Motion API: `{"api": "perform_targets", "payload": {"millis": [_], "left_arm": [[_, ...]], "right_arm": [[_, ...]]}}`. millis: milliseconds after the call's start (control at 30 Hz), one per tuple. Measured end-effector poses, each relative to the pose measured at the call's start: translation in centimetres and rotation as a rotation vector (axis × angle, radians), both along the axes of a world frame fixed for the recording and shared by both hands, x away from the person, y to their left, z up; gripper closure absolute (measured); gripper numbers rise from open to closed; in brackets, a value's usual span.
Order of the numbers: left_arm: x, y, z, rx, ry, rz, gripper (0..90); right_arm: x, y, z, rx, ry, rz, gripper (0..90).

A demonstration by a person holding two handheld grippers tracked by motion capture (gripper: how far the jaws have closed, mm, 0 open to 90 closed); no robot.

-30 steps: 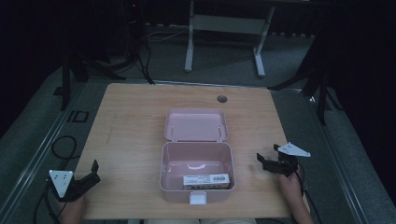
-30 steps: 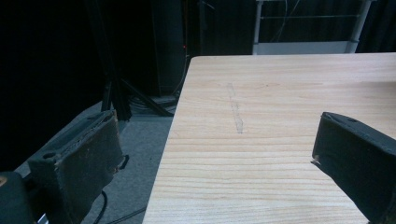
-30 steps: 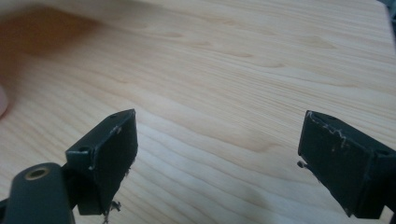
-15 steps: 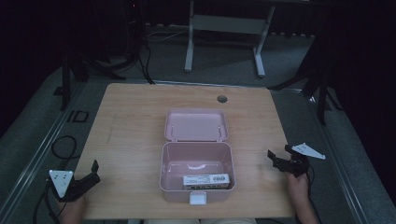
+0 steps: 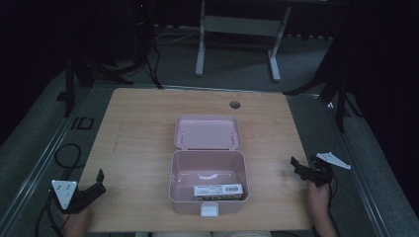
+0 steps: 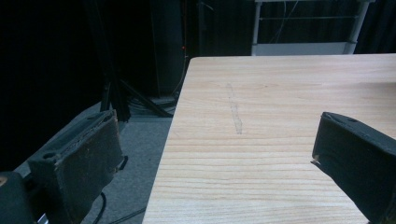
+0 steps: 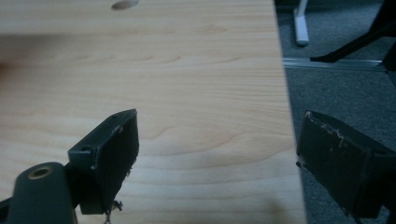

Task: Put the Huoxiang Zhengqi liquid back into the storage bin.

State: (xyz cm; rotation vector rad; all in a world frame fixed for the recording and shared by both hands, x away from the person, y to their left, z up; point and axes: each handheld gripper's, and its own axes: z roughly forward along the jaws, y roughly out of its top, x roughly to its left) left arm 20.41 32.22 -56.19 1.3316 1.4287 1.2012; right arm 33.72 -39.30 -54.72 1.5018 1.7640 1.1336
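A pink box (image 5: 207, 185) is seen open near the front middle of a wooden table (image 5: 138, 128), its lid (image 5: 207, 132) laid back flat behind it. Inside, against the front wall, a small white-labelled packet (image 5: 218, 190) is lodged; its print is too small to be read, and what lies beneath the label appears dark. A white latch (image 5: 207, 211) is fixed to the box's front face. The left gripper (image 5: 94, 185) is held at the table's front left corner, its jaws spread wide and nothing between them, one jaw over the floor and the other over the wood in the left gripper view. The right gripper (image 5: 301, 168) is held at the right edge, well apart from the box, jaws likewise parted and bare, the table edge running between them. A round hole (image 5: 235, 104) is cut near the far edge.
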Motion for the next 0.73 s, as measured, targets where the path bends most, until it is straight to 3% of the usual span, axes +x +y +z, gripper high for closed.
{"api": "perform_targets", "payload": {"millis": [300, 733], "left_arm": [[-0.03, -0.02, 0.00, 0.000, -0.001, 0.003, 1.6], [-0.03, -0.01, -0.01, -0.002, -0.001, 0.005, 1.6]], "right_arm": [[0.14, -0.73, 0.02, 0.024, 0.010, -0.033, 12.7], [0.26, -0.89, -0.14, 0.029, 0.020, -0.019, 12.7]]}}
